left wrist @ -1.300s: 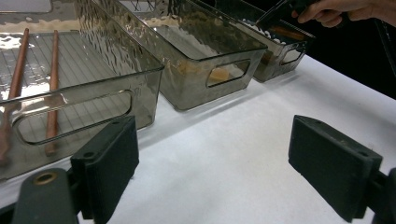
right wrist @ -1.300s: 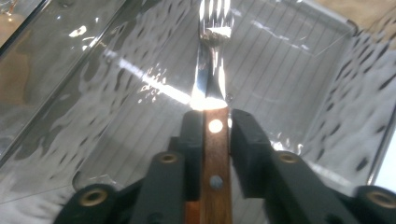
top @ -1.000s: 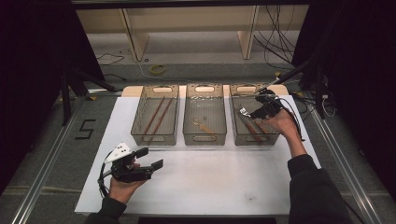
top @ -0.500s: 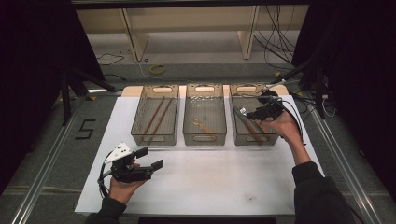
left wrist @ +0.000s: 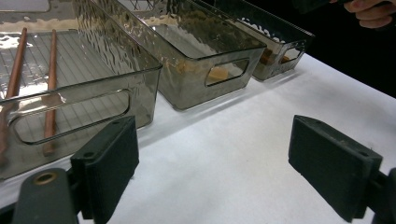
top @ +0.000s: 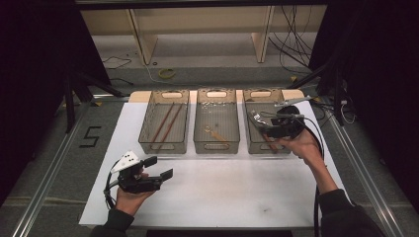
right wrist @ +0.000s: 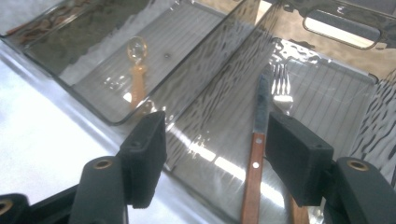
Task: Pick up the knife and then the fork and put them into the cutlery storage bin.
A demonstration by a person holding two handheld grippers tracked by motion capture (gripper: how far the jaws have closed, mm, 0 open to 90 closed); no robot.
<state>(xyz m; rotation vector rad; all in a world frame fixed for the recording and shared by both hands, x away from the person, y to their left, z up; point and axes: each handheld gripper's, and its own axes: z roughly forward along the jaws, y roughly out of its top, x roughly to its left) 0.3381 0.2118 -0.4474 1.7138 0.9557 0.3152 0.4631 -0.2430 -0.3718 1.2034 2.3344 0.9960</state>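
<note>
- We hold the right hand-held gripper (top: 267,124) over the right bin (top: 250,143), the one of three smoky clear bins nearest the table's right edge.
- Its jaws stand apart with nothing pressed between the pads; they have just been opening, and the knife (right wrist: 256,154) lies loose on the bin floor beneath them.
- In the right gripper view the knife has a wooden handle with a pale rivet, and its blade points toward the bin's far end.
- A fork (right wrist: 281,91) lies just beside the blade, tines toward the same far end; we cannot tell whether the two touch.
- The middle bin (top: 216,147) sits just left of the right one, and a small amber spoon (right wrist: 137,74) rests on its ribbed floor.
- The left bin (top: 148,143) holds two brown chopsticks (left wrist: 50,84), laid side by side along its length.
- All three bins stand in a row along the far half of the white table (top: 237,192), handle cut-outs facing the near and far edges.
- We hold the left hand-held gripper (top: 158,167) near the table's near-left corner, well apart from the bins.
- Its jaws are wide apart and empty; in the left gripper view only bare white table lies between the two black pads.
- The left gripper's grey three-cornered plate faces up, and its cable loops down beside the wrist.
</note>
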